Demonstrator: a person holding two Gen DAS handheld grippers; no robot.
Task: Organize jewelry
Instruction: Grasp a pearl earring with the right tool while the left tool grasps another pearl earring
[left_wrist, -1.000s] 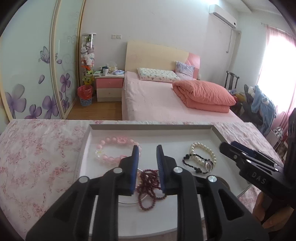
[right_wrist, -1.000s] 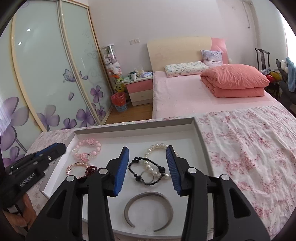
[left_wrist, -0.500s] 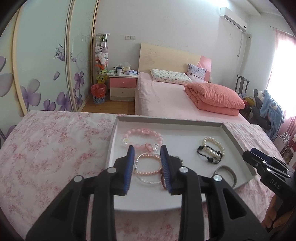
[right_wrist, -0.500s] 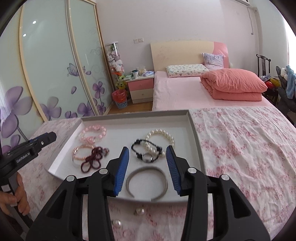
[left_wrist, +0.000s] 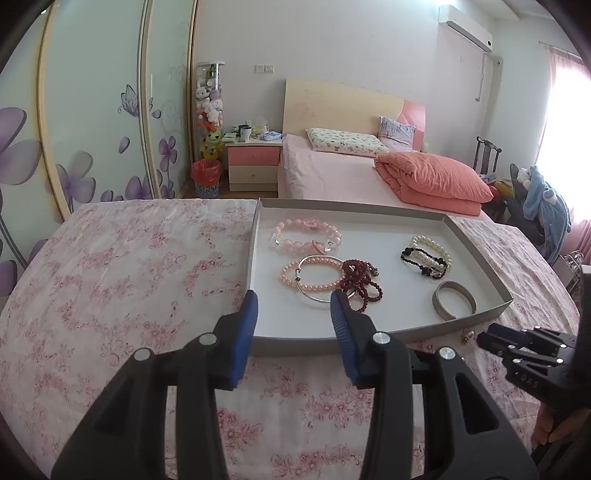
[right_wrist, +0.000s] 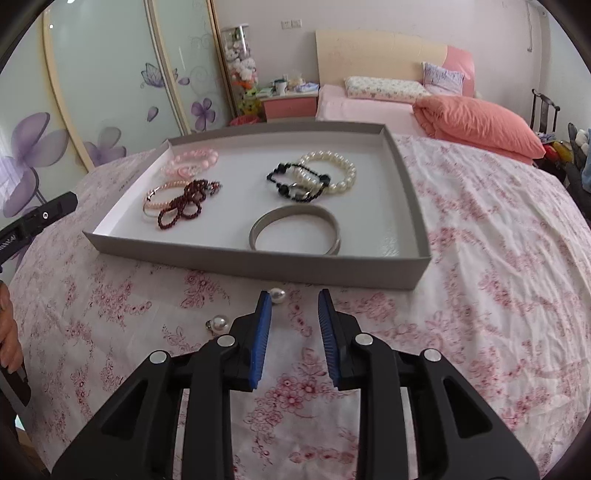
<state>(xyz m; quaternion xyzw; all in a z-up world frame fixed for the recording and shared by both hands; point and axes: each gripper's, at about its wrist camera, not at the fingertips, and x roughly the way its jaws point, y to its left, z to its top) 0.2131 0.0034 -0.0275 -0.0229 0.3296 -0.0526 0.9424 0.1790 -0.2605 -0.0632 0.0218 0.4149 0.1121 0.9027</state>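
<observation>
A grey tray (left_wrist: 424, 328) (right_wrist: 258, 264) lies on the floral cloth and holds a pink bead bracelet (left_wrist: 306, 236), dark red beads (left_wrist: 360, 282) (right_wrist: 184, 206), a white pearl bracelet (right_wrist: 332, 170) and a grey bangle (right_wrist: 295, 234). My left gripper (left_wrist: 293, 299) hovers over the tray's near-left corner, its jaws opening with nothing between them. My right gripper (right_wrist: 293, 295) hangs low over the cloth in front of the tray, jaws closing. A pearl earring (right_wrist: 277, 295) lies at its left fingertip, not pressed. A second pearl earring (right_wrist: 218, 324) lies further left.
A pink pearl bracelet with a silver bangle (left_wrist: 310, 277) and a black bead bracelet (left_wrist: 421, 262) also lie in the tray. Beyond the table stand a pink bed (left_wrist: 332, 173), a nightstand (left_wrist: 253, 162) and flowered wardrobe doors (left_wrist: 92, 110). A hand (right_wrist: 9, 343) shows at the left edge.
My left gripper has drawn back from the dark red beads to the tray's near-left corner and its jaws have widened. My right gripper has pulled back, sunk toward the pearl earrings and narrowed.
</observation>
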